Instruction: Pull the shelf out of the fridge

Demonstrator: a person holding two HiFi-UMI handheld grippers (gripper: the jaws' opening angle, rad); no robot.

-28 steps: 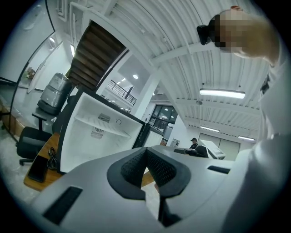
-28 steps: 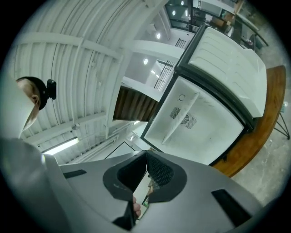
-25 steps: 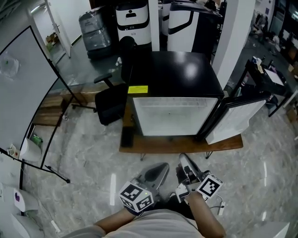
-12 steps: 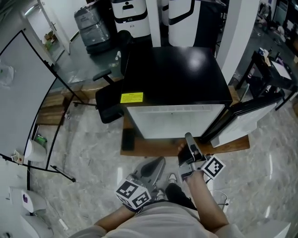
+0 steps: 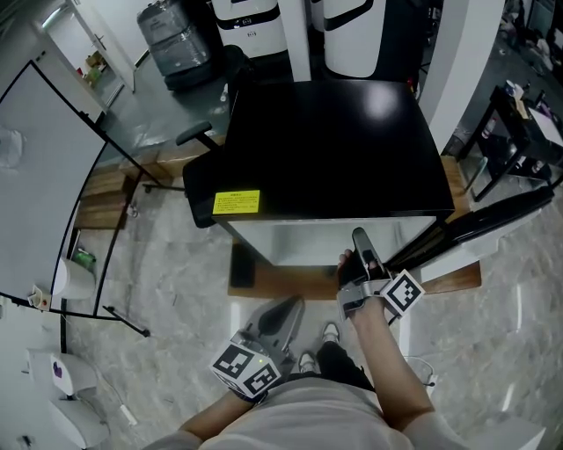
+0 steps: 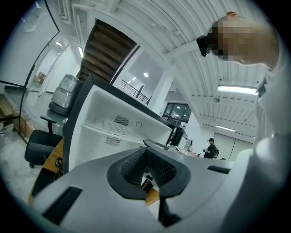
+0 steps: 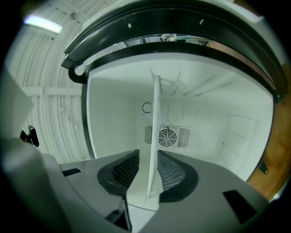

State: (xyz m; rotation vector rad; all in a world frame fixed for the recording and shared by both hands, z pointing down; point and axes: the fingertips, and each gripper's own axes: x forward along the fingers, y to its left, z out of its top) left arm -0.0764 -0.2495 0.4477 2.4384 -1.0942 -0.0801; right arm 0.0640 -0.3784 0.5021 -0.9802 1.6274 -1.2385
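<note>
The black mini fridge (image 5: 334, 149) stands with its door (image 5: 493, 224) swung open to the right. My right gripper (image 5: 359, 239) reaches into its front opening, turned on its side. In the right gripper view the white shelf (image 7: 154, 123) shows as an upright plate running between the jaws of the right gripper (image 7: 150, 159). Those jaws have just been opening and do not press on it. The left gripper (image 5: 286, 308) hangs low in front of the fridge, apart from it. Its pads meet at the tips (image 6: 146, 152) with nothing between them. The shelf (image 6: 113, 129) also shows inside the fridge in the left gripper view.
The fridge sits on a low wooden platform (image 5: 290, 281). A black office chair (image 5: 198, 141) stands at its left. A large framed panel (image 5: 44, 176) leans at the far left. White machines (image 5: 255, 18) stand behind. A fan grille (image 7: 167, 136) is on the fridge's back wall.
The right gripper has travelled forward from near my body up to the fridge opening. The left gripper came forward a little. My view has moved over the fridge top, hiding its inside.
</note>
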